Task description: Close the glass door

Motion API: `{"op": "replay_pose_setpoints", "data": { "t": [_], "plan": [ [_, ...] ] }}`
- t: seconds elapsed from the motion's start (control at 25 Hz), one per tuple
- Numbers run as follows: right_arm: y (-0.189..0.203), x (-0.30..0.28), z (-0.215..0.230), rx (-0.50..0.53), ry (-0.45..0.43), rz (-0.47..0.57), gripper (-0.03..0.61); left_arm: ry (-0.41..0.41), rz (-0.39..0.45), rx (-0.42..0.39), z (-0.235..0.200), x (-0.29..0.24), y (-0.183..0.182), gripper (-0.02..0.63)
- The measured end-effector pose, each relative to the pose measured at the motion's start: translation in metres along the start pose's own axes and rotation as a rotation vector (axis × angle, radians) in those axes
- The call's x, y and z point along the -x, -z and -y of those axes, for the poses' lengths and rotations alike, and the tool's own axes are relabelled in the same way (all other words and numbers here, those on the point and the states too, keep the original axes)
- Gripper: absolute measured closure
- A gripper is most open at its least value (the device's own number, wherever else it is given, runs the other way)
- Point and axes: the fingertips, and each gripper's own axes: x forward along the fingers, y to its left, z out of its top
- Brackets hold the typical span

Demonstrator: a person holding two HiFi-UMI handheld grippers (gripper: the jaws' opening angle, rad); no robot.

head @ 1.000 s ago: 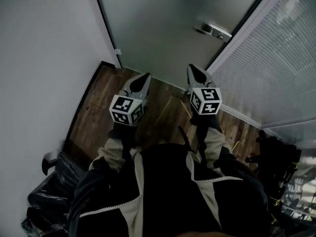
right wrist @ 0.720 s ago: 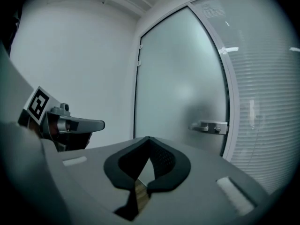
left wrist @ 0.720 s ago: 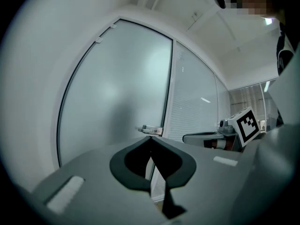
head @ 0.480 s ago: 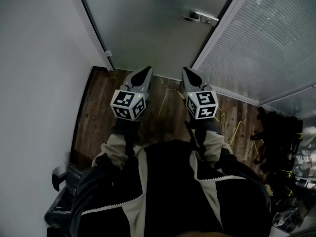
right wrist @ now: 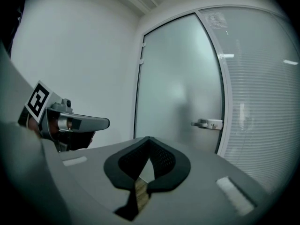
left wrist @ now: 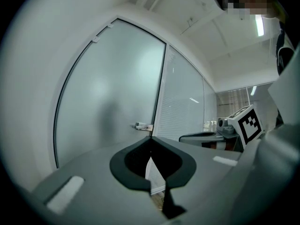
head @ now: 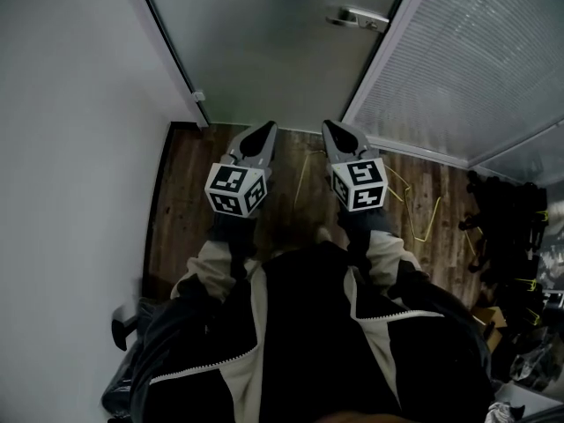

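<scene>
Looking down at the glass door, we saw that its handle had climbed toward the top edge of the head view since a second before and looked smaller. The two grippers had drawn nearer each other and pointed more squarely at the door. More of the yellow cable on the wood floor showed than earlier.

The door stood between the white wall on its left and the blind-covered partition on its right. Its handle edge lay against the partition's frame; we could not tell whether it was latched.

The left gripper hung before the door's lower left part, clenched tip to tip with nothing between its jaws. The right gripper hung just beside it, before the door's lower right part, likewise clenched and empty. Both were well apart from the handle.

A black bag sat well back from the door on its left, with less of it in view than before; we could not see what it held. Dark gear lay heaped to the door's right, below the partition.
</scene>
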Motion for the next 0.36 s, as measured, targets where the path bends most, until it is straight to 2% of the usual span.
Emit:
{"op": "replay_pose_setpoints", "data": {
  "t": [0.36],
  "plan": [
    [-0.012, 0.004, -0.018, 0.063, 0.001, -0.032, 0.578, 0.028, 0.020, 0.011, 0.002, 0.010, -0.001, 0.614]
  ]
}}
